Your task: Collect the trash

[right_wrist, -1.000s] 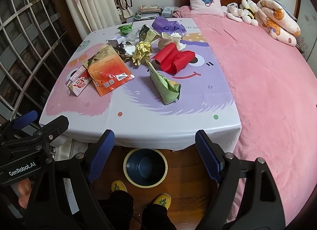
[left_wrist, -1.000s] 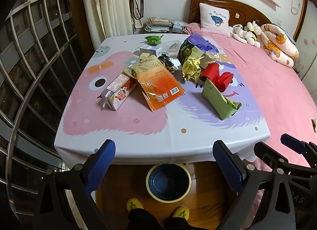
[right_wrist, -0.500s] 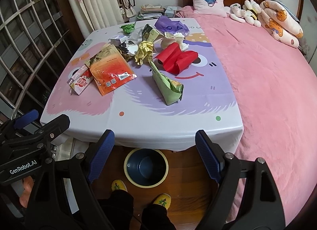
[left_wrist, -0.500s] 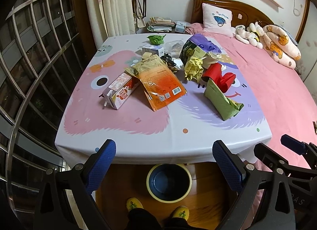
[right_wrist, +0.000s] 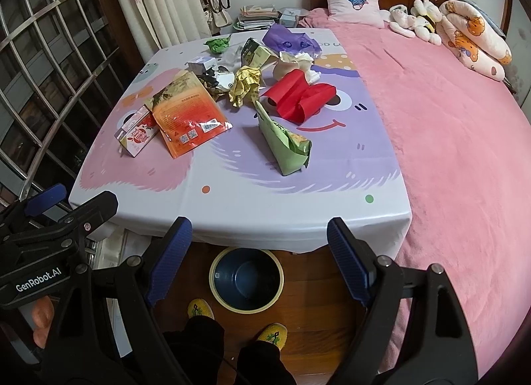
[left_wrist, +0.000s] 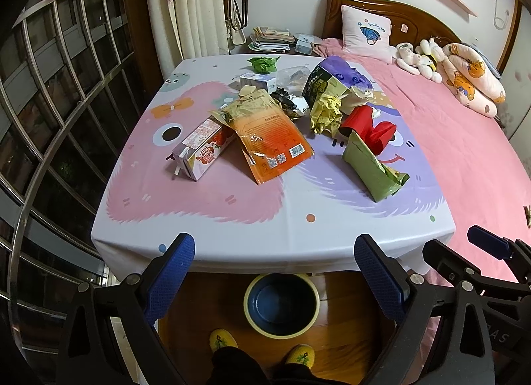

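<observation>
Trash lies on a table with a cartoon cloth (left_wrist: 232, 229) (right_wrist: 232, 212): a pink milk carton (left_wrist: 202, 149) (right_wrist: 136, 134), an orange pouch (left_wrist: 268, 136) (right_wrist: 186, 119), a green bag (left_wrist: 371, 169) (right_wrist: 285, 147), red paper (left_wrist: 368, 126) (right_wrist: 298, 96), crumpled yellow paper (left_wrist: 325, 113) (right_wrist: 245, 83) and several more wrappers behind. A blue bin (left_wrist: 281, 305) (right_wrist: 246, 280) stands on the floor below the table's near edge. My left gripper (left_wrist: 274, 272) and right gripper (right_wrist: 257, 252) hang open and hold nothing, just short of that edge, above the bin.
A bed with a pink cover (right_wrist: 448, 136) runs along the table's right side, with a pillow and soft toys at its head. A barred window (left_wrist: 49, 103) lies to the left. The person's yellow slippers (right_wrist: 272, 335) stand beside the bin on the wooden floor.
Both grippers have crept slightly forward and up toward the table; nothing on it has moved, and both jaws stay wide.
</observation>
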Available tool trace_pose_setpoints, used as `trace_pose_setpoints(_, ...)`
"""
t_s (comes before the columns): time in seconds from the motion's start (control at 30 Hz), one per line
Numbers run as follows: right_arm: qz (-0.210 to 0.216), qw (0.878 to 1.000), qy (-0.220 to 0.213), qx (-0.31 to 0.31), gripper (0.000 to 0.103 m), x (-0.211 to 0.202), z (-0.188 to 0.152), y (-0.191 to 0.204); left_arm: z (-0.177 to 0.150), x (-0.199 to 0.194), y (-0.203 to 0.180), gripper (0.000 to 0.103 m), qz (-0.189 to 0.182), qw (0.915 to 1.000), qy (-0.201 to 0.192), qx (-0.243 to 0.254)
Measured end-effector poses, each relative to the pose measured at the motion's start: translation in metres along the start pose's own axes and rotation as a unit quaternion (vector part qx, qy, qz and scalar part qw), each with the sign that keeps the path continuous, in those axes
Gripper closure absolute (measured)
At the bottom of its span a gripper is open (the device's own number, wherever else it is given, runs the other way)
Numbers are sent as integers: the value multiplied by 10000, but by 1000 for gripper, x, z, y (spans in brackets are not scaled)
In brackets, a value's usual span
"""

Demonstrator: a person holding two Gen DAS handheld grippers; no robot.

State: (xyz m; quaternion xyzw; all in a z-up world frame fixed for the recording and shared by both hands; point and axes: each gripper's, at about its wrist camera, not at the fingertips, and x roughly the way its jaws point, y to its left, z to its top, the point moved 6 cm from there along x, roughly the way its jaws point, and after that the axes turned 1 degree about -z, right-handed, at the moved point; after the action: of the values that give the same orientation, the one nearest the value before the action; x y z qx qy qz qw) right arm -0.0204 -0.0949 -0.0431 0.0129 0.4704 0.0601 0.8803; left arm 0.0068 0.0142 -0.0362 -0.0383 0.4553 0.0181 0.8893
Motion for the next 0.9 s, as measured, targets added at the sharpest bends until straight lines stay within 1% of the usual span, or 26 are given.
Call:
trace_pose_setpoints(0.5, 97, 9999, 32, -81, 21, 4, -2, -2, 3, 1, 2, 5, -47, 10000, 0, -1)
trace_pose_setpoints(0.7, 107, 9999, 30, -108, 21, 4, -1, -2, 3, 3, 1, 5, -278, 9996, -5, 51)
trace_pose_setpoints(0.9, 187, 9997, -13, -170, 21, 4, 3, -2, 5, -2, -1, 5, -196, 9998, -78, 41)
